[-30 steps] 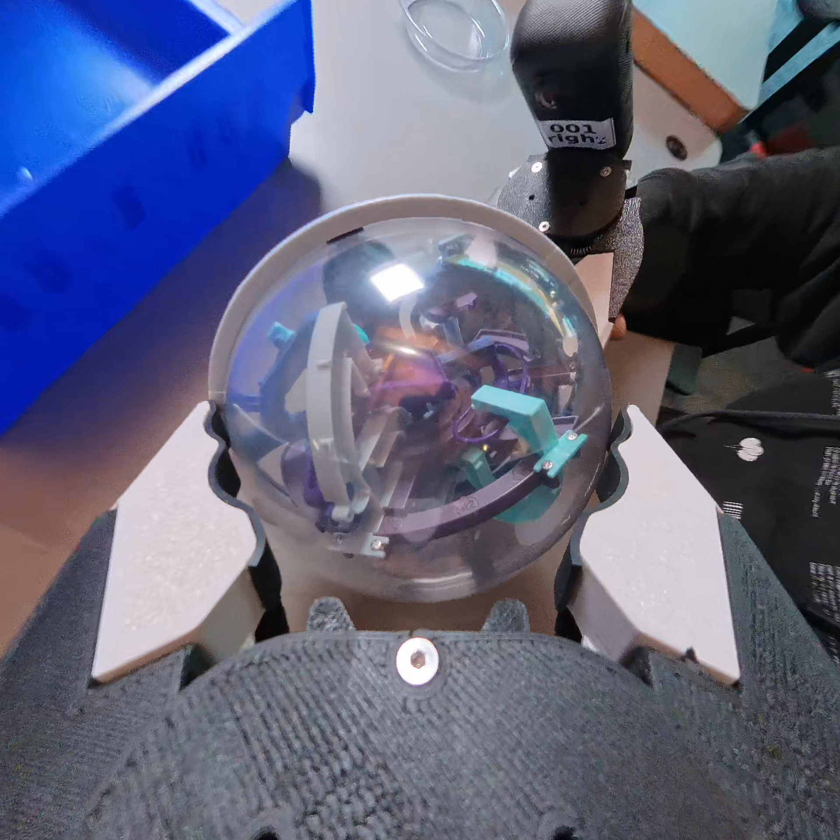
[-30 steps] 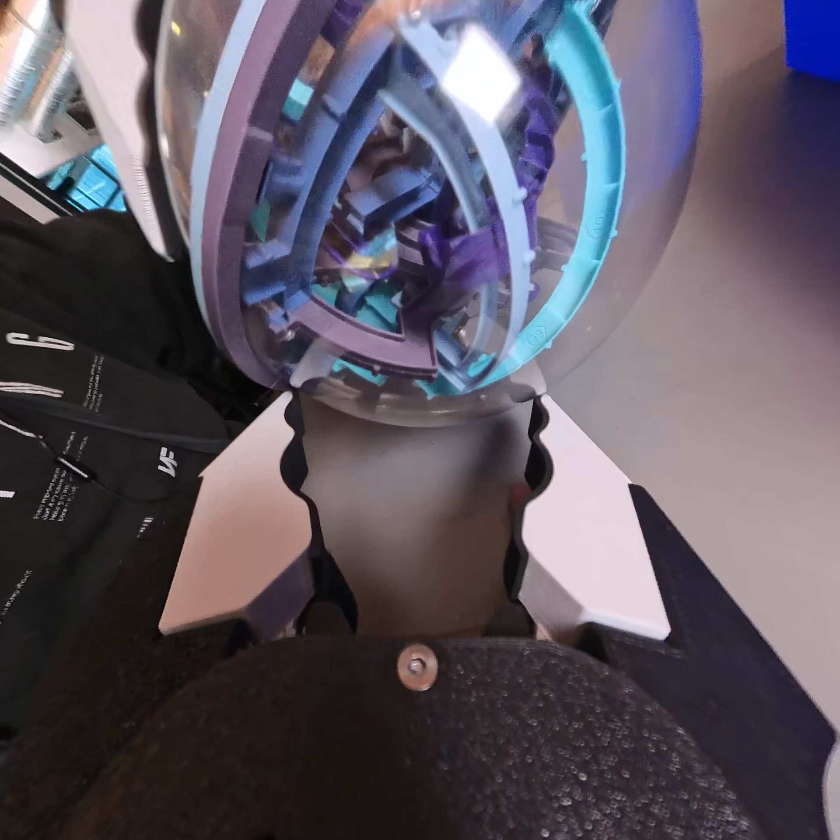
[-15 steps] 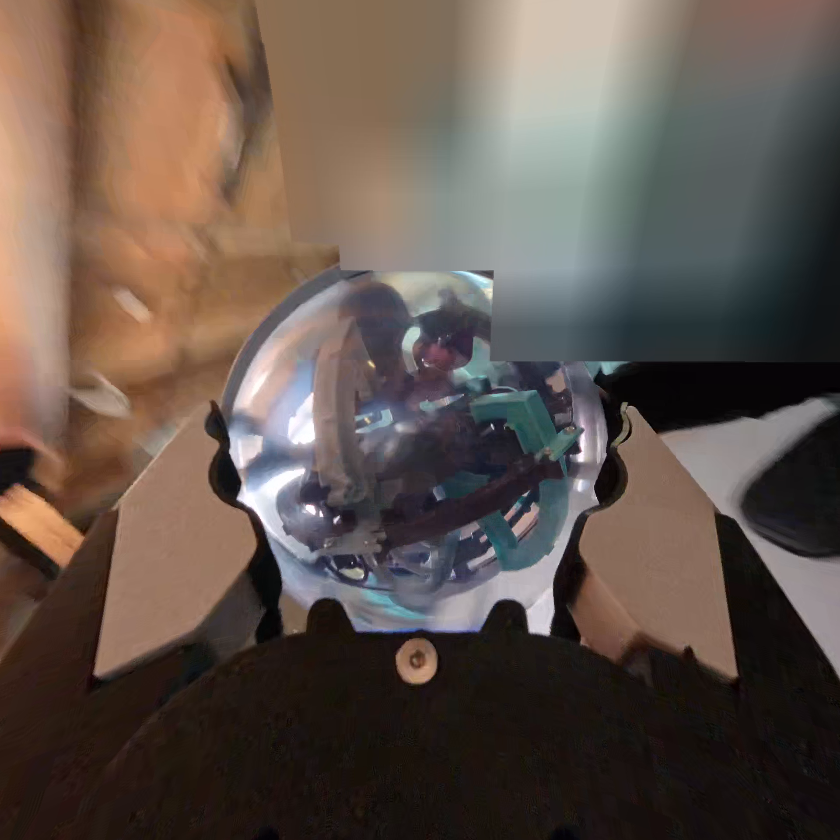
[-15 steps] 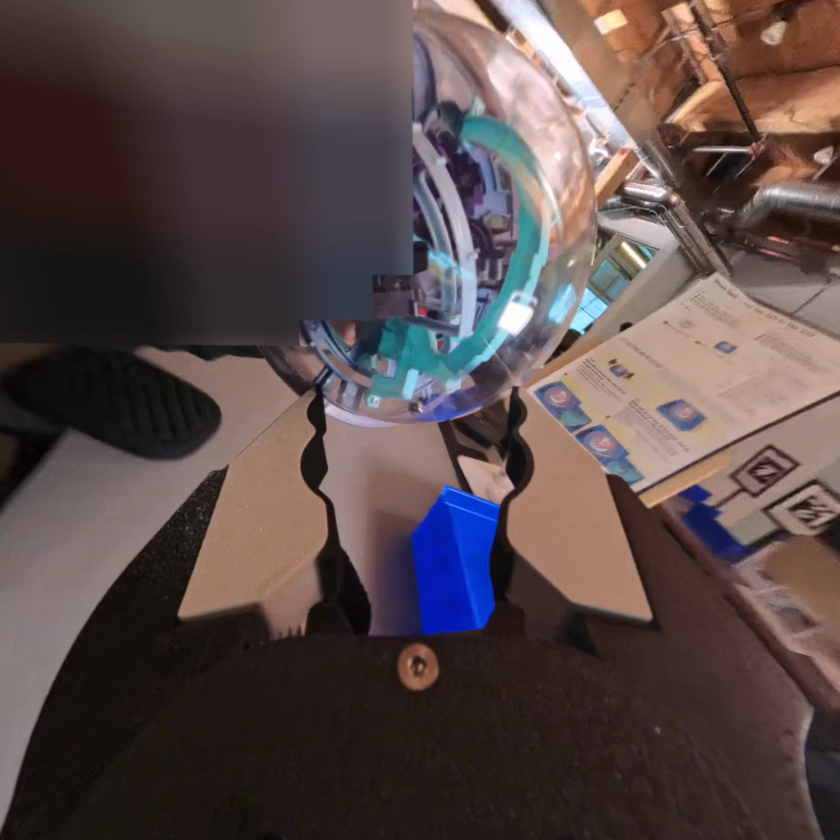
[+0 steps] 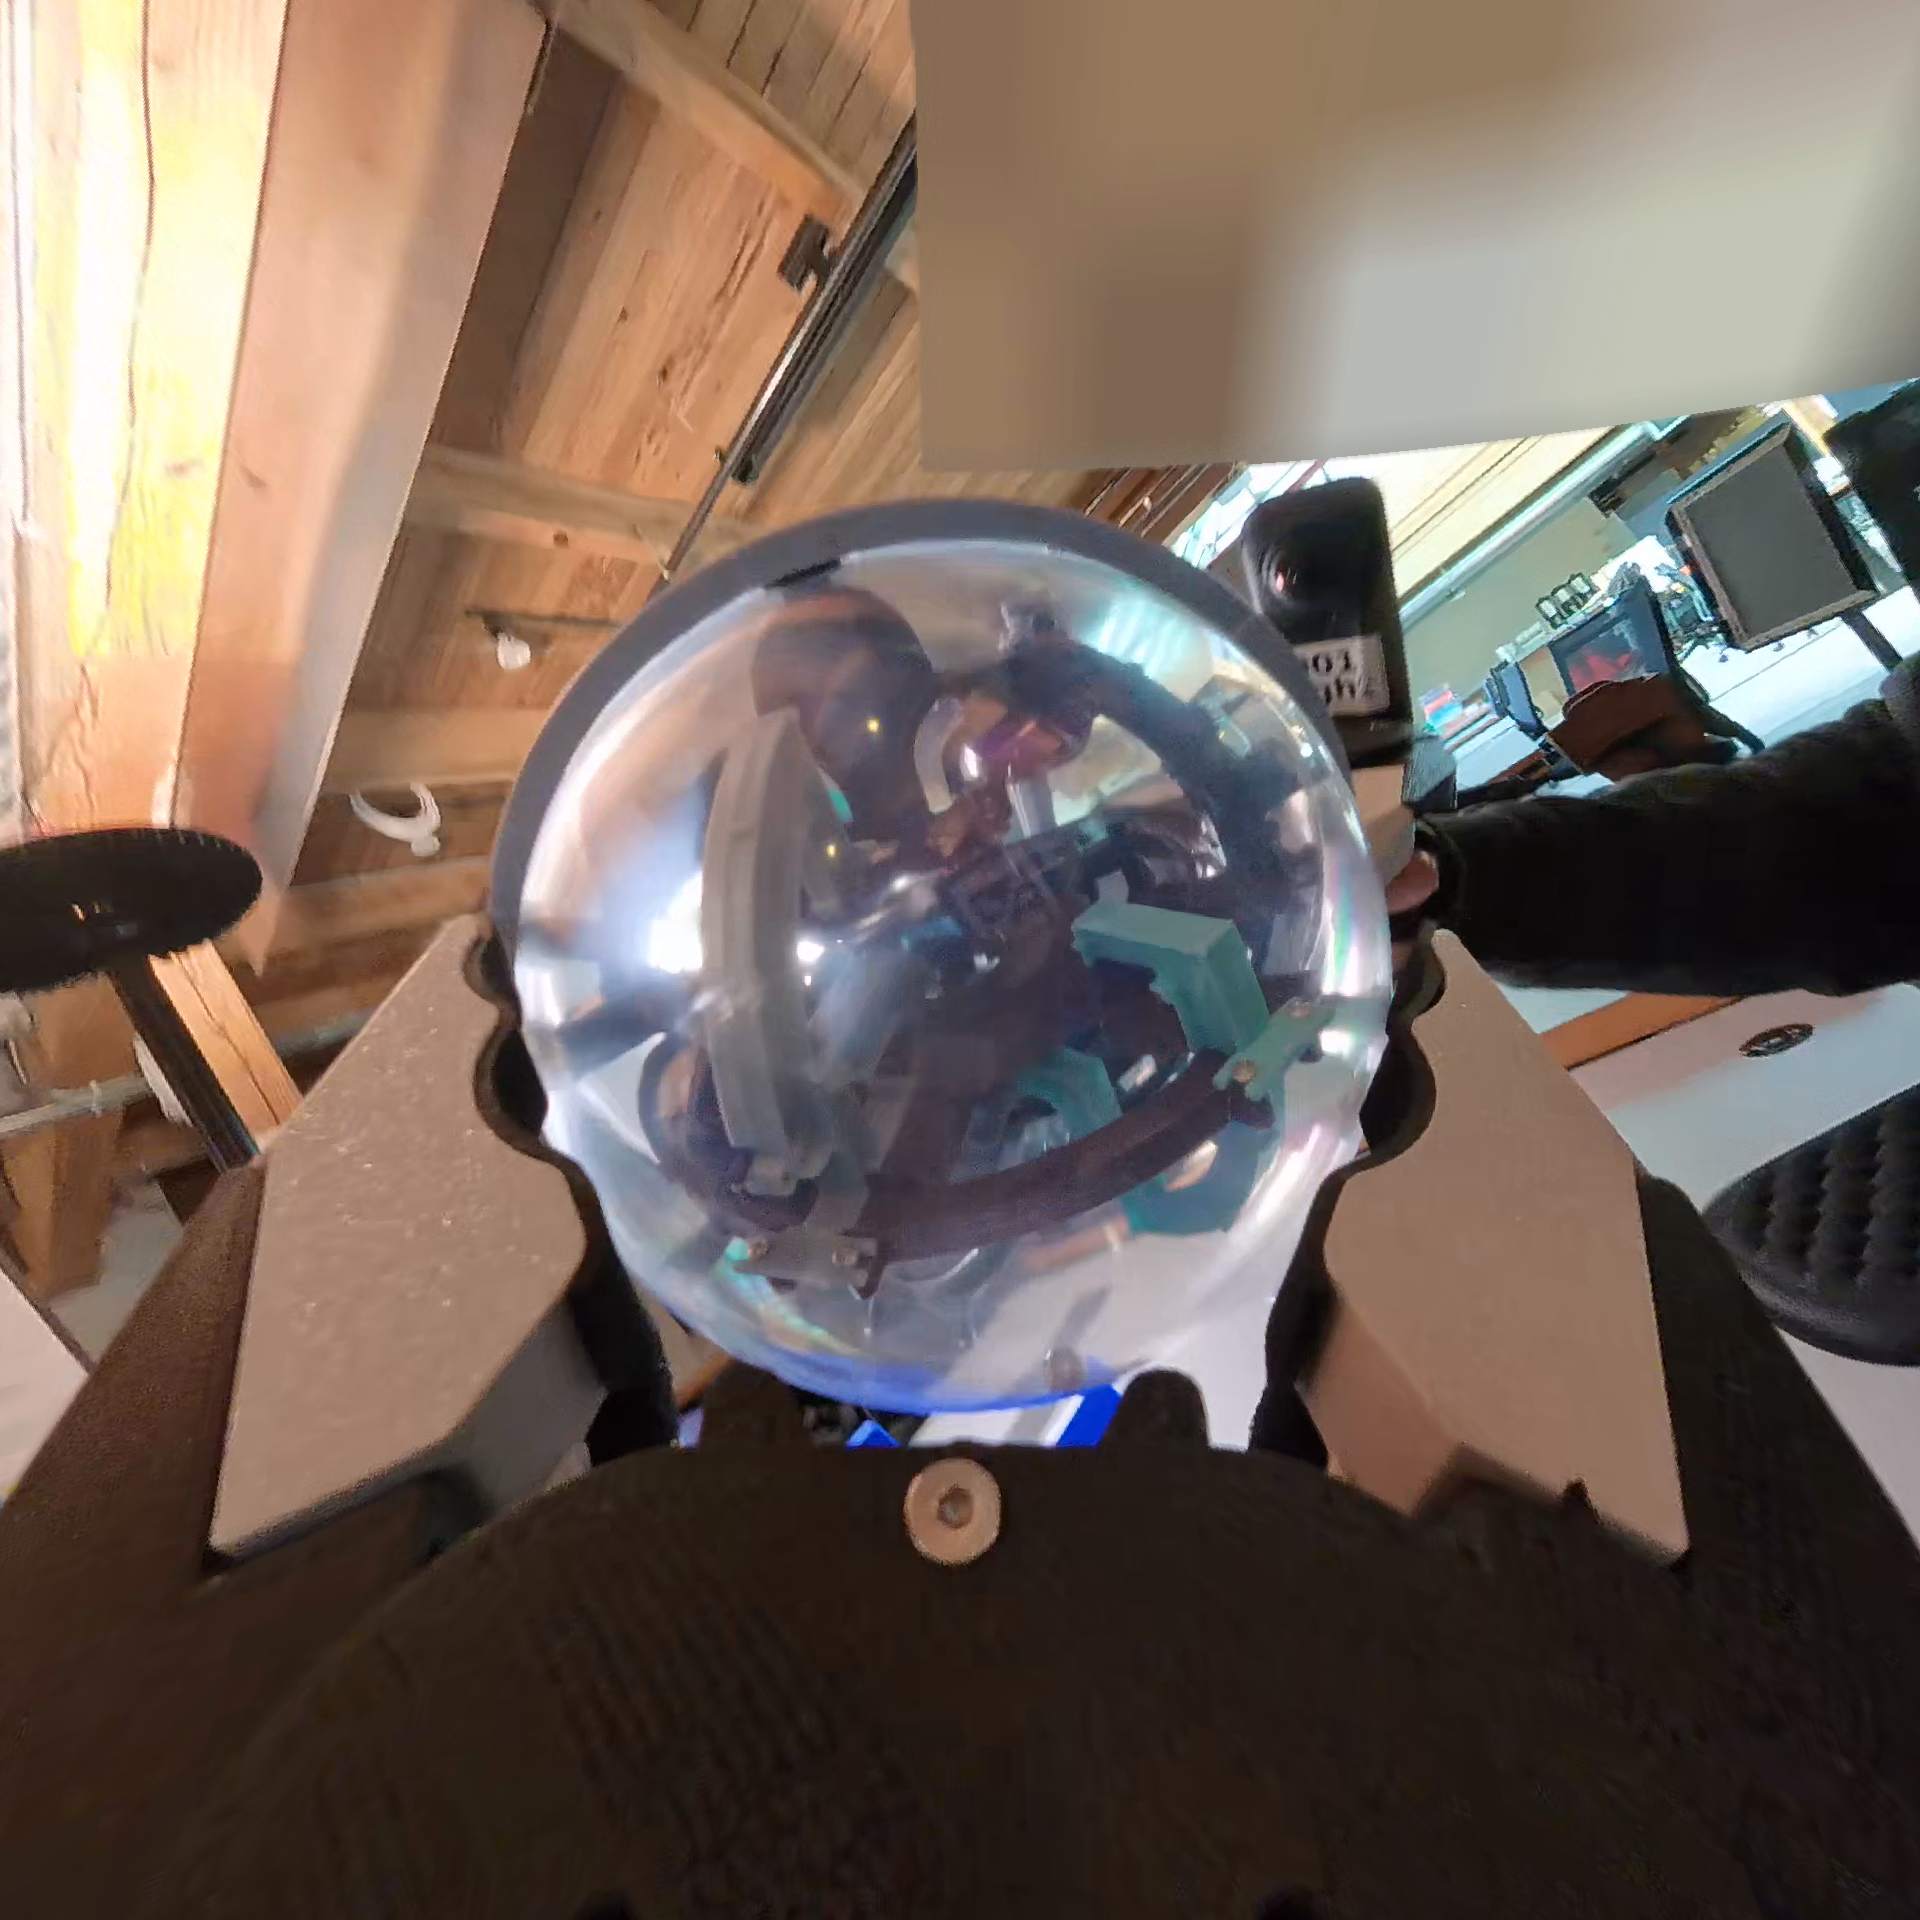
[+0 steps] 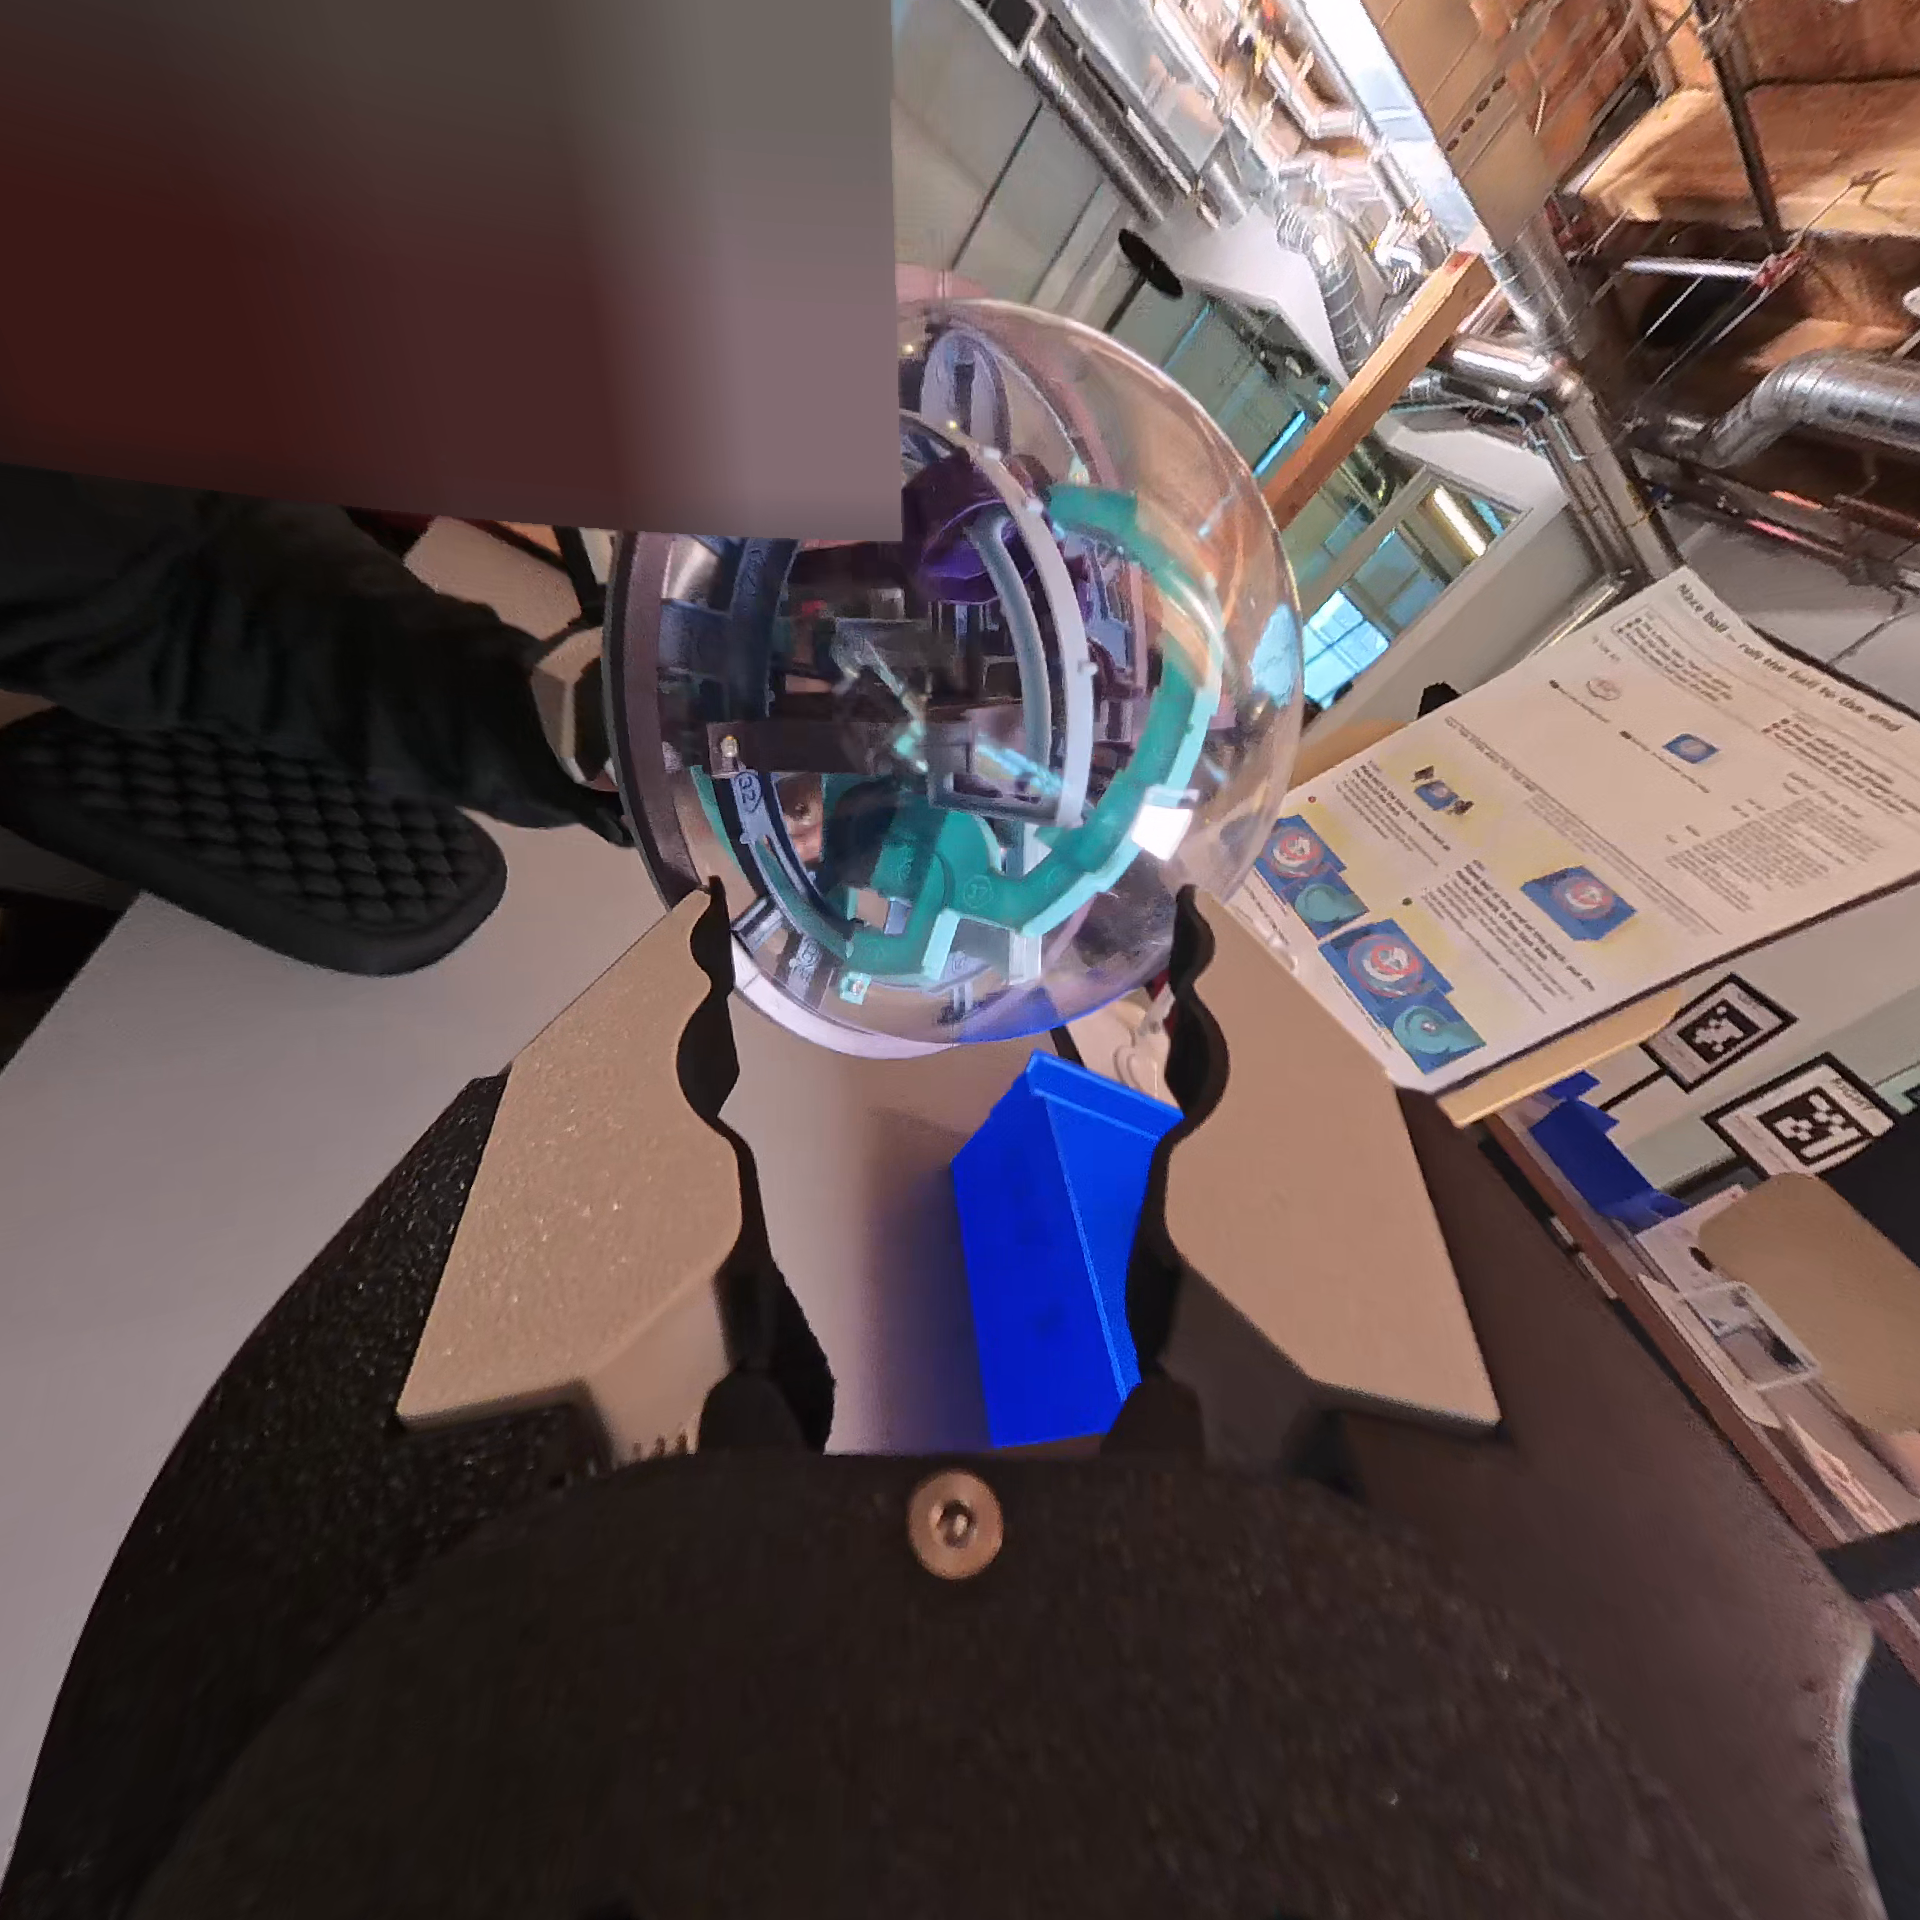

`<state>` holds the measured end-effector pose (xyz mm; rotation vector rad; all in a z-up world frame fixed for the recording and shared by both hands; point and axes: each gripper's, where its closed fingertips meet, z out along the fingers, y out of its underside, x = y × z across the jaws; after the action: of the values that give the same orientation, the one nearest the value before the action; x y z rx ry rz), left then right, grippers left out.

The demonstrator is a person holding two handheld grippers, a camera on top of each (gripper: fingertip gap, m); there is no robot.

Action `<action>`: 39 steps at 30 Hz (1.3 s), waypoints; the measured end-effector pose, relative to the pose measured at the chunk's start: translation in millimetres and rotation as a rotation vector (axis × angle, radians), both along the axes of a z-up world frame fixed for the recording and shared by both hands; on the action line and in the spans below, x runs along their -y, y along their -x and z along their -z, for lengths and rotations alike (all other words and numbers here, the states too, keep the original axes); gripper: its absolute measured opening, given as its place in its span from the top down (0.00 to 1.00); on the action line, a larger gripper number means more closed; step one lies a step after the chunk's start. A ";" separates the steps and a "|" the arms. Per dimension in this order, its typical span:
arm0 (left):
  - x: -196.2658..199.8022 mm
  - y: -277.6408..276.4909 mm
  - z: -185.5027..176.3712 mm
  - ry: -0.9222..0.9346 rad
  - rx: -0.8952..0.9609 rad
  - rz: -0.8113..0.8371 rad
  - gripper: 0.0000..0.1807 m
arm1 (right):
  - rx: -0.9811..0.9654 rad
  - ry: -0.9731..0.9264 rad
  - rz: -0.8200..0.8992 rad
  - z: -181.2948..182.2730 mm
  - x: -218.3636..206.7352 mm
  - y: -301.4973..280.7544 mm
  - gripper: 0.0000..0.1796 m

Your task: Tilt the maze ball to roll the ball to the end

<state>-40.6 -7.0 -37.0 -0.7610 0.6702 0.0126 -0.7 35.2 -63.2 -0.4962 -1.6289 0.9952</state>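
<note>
Wooden ceiling beams (image 5: pixel 436 343) fill the background of the left wrist view, so the left gripper (image 5: pixel 951 997) is judged to be pitched steeply upward. The maze ball (image 5: pixel 951 987) is clamped across its widest part between the left fingers (image 5: pixel 416 1164), seated deep against the palm. From the other side, the right gripper (image 6: pixel 951 914) is closed on the lower edge of the maze ball (image 6: pixel 966 727) with its fingertips (image 6: pixel 707 904) only, close to the grey seam ring (image 6: pixel 623 727); the sphere sits above and beyond the tips, well clear of the white table (image 6: pixel 208 1091) and the blue bin (image 6: pixel 1049 1247) below. The two grips are set roughly crosswise, and the left one looks the firmer. A small silver bead near the shell's bottom (image 5: pixel 1062 1363) may be the ball, but this cannot be confirmed. Any next tilt is judged to pivot about the left grip, with the right tips steering.
</note>
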 end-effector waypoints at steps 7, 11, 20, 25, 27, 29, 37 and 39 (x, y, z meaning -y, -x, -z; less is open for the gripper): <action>-22.3 7.0 52.3 0.151 0.004 -0.054 0.12 | 0.038 0.095 -0.018 23.1 -1.5 -0.1 0.50; -38.2 13.9 79.6 0.159 -0.075 -0.196 0.12 | 0.095 0.149 -0.005 37.1 -8.4 8.8 0.48; -60.6 21.7 138.5 0.264 -0.182 -0.354 0.12 | 0.209 0.367 0.074 96.0 -29.0 26.0 0.39; -75.5 19.2 175.0 0.462 -0.192 -0.424 0.12 | 0.258 0.454 0.120 123.5 -40.7 21.5 0.39; -76.9 15.0 184.3 0.521 -0.192 -0.405 0.12 | 0.288 0.459 0.136 137.2 -43.5 18.7 0.39; -76.4 9.2 190.2 0.584 -0.159 -0.356 0.12 | 0.322 0.446 0.153 152.1 -44.6 17.0 0.40; -45.1 -2.6 197.5 0.832 -0.144 -0.067 0.12 | 0.436 0.504 -0.069 161.4 -23.5 -5.1 0.67; -27.9 5.8 199.5 0.924 -0.151 0.010 0.15 | 0.502 0.540 -0.267 158.1 -1.6 -28.0 0.78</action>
<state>-46.4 20.9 -236.6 -1.6554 0.8239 -0.2675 27.3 36.8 -221.3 -0.9692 -1.8907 1.6234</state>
